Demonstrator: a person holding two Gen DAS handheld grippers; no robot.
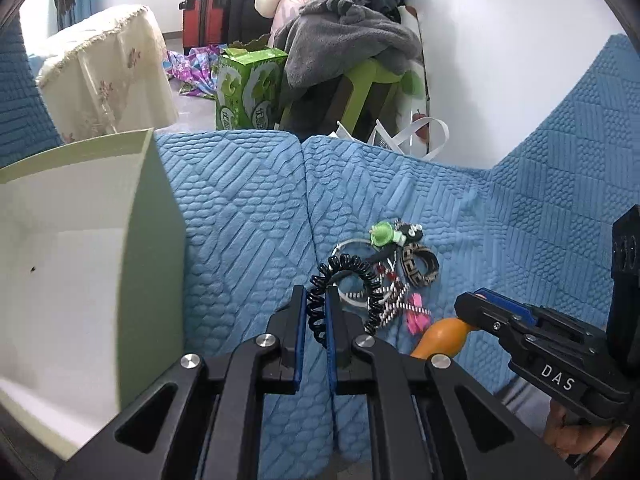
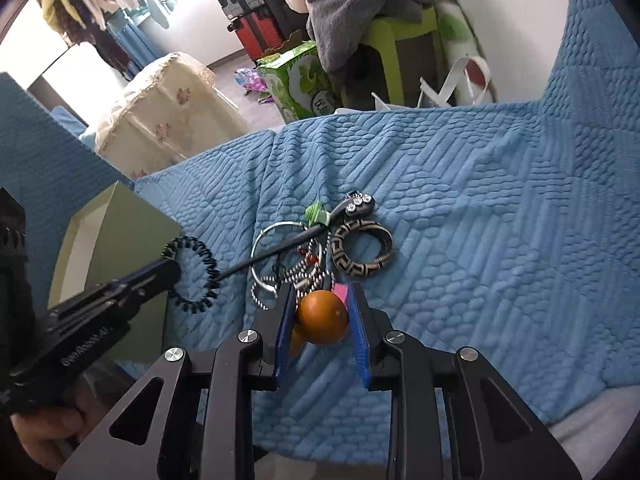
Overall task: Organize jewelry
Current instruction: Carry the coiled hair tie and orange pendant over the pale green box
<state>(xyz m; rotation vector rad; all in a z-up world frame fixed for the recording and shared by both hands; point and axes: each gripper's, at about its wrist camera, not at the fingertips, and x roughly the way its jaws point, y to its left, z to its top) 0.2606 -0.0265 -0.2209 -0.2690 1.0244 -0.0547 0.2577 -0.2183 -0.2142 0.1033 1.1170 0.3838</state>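
L gripper [image 1: 316, 312] pinches a black coil hair tie [image 1: 344, 280], lifted just beside the green box's [image 1: 156, 248] open edge on the left, w/ the jewelry pile [image 2: 320, 248] lying mid-cushion on the blue sofa cover [image 2: 480, 240]. R gripper [image 2: 320, 316] is pressed onto an orange wooden piece [image 2: 323, 317] at the pile's near edge, next to the patterned bangle [image 2: 362, 254]. Bare cover lies right of the pile & toward the cushion's far edge.
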